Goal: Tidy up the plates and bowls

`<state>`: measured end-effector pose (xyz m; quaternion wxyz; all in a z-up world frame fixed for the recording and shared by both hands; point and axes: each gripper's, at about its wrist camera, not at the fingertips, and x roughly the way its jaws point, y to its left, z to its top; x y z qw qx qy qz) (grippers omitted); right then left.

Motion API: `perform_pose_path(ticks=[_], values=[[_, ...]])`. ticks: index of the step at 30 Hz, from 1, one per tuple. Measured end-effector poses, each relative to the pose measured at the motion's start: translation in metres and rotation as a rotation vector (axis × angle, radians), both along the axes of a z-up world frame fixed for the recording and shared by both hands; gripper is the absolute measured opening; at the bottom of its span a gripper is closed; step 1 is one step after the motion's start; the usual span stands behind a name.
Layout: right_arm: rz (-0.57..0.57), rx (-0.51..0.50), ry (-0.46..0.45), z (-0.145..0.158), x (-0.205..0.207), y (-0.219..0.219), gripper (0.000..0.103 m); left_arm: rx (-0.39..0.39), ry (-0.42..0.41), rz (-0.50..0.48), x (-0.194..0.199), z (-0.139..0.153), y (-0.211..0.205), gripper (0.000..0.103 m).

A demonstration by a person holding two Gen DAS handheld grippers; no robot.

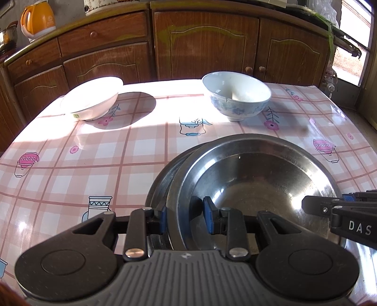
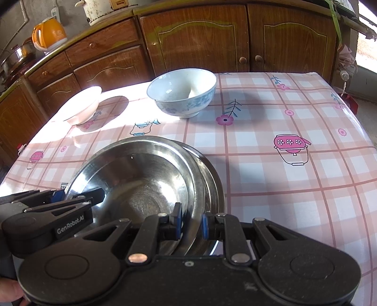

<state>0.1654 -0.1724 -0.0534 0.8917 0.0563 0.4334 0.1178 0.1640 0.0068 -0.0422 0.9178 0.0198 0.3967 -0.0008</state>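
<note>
Left wrist view: left tongs (image 1: 187, 217) hide steel bowl (image 1: 254, 179) rim.

Two steel plates (image 1: 254, 179) sit stacked, the upper one offset, near the table's front. Behind stand a blue-flowered bowl (image 1: 236, 95) and a tilted white bowl (image 1: 92, 98), well apart.

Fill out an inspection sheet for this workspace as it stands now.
Surface: table under a pink checked cloth, part sunlit.
Job's things: steel plate tilted on a second steel plate; blue-patterned bowl and white bowl upright at the far side, apart.
Clutter: nothing seen.
Grippers: left gripper and right gripper each shut on the top plate's rim, on opposite sides.
Cables: nothing seen.
Surroundings: wooden cabinets; orange kettle on the counter.
</note>
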Motion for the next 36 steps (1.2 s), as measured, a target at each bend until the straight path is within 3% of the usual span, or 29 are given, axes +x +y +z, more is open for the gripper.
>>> perform_pose_path(ticks=[36], values=[[-0.012, 0.001, 0.011, -0.010, 0.011, 0.002, 0.022, 0.004, 0.016, 0.014, 0.008, -0.011, 0.001, 0.031]])
